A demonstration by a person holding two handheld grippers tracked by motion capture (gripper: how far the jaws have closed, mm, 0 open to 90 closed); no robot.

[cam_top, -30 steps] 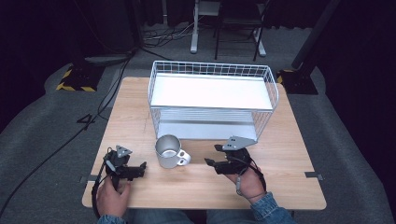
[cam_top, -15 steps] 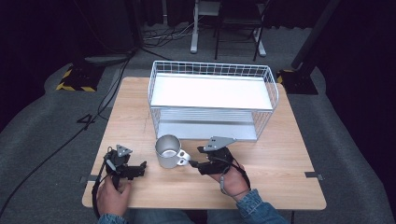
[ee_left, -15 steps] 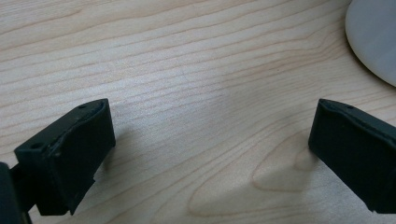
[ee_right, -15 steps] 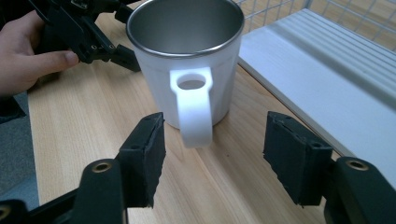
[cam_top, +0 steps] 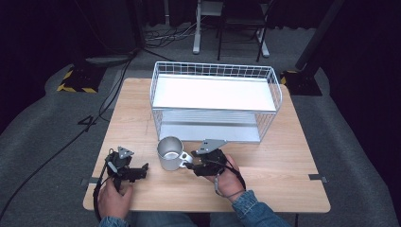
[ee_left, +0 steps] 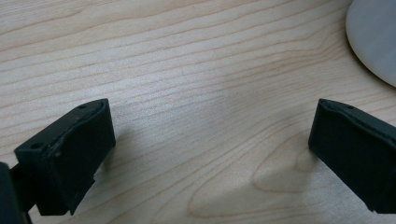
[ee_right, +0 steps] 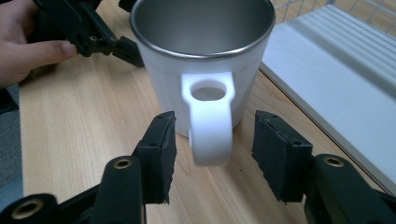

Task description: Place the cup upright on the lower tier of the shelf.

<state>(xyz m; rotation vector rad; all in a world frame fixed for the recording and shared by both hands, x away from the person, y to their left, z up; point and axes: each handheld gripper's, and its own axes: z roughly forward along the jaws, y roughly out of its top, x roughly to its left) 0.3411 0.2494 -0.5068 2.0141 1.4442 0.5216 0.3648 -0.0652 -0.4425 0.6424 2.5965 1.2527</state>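
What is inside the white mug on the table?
Inside the mug only bare, shiny metal wall shows, with nothing against it. The bottom is hidden below the rim in the right gripper view and too small to judge in the high view.

Item: wooden table (cam_top: 293,156), light grain, which we see bare between the left jaws. On it we list a white mug (ee_right: 205,60), steel inside, upright, its handle between the parted right jaws; and a white wire rack (cam_top: 215,101), beyond the right jaws, behind the mug.
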